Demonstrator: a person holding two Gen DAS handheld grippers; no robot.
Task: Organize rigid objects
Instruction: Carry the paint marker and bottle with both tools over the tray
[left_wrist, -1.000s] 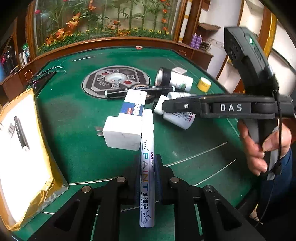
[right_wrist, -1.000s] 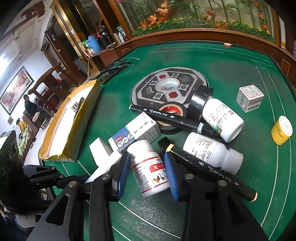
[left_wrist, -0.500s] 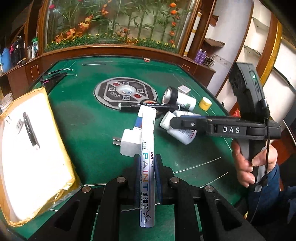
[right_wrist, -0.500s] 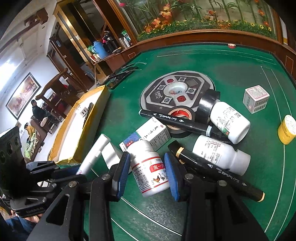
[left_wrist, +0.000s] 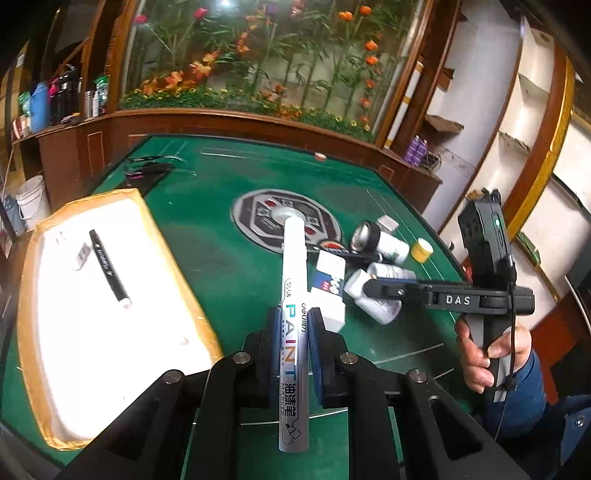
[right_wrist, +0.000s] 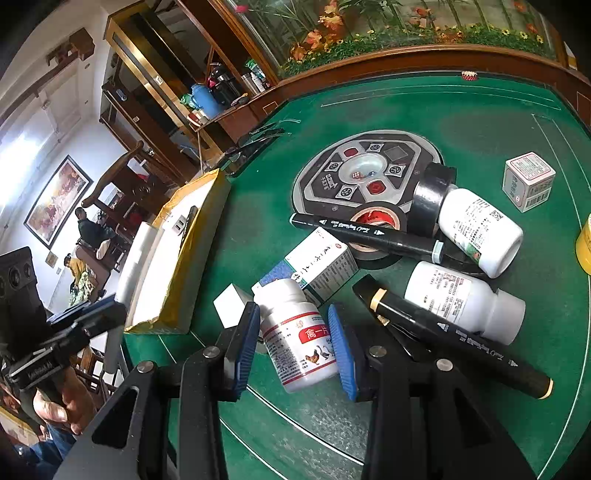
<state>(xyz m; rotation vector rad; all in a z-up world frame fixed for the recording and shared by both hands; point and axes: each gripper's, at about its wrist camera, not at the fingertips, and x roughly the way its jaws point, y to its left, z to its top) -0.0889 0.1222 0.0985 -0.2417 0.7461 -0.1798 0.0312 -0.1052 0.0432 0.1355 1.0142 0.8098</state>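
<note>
While clamped tight in the left gripper (left_wrist: 292, 338), raised above the green tabletop (left_wrist: 229, 266): silver paint marker (left_wrist: 293, 295), white-capped, "PAINT" printed in colours. Right gripper (right_wrist: 293, 343) jaws pressing a white bottle (right_wrist: 299, 339), red-labelled, lying flat.

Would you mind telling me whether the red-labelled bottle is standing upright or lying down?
Lying down: the red-labelled bottle rests on its side on the green table.

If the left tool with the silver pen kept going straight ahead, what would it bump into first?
Probably the white plug adapter and the blue-and-white box, lying on the green table just past the left tool. The silver paint marker would arrive first, though depth is unclear.
</note>
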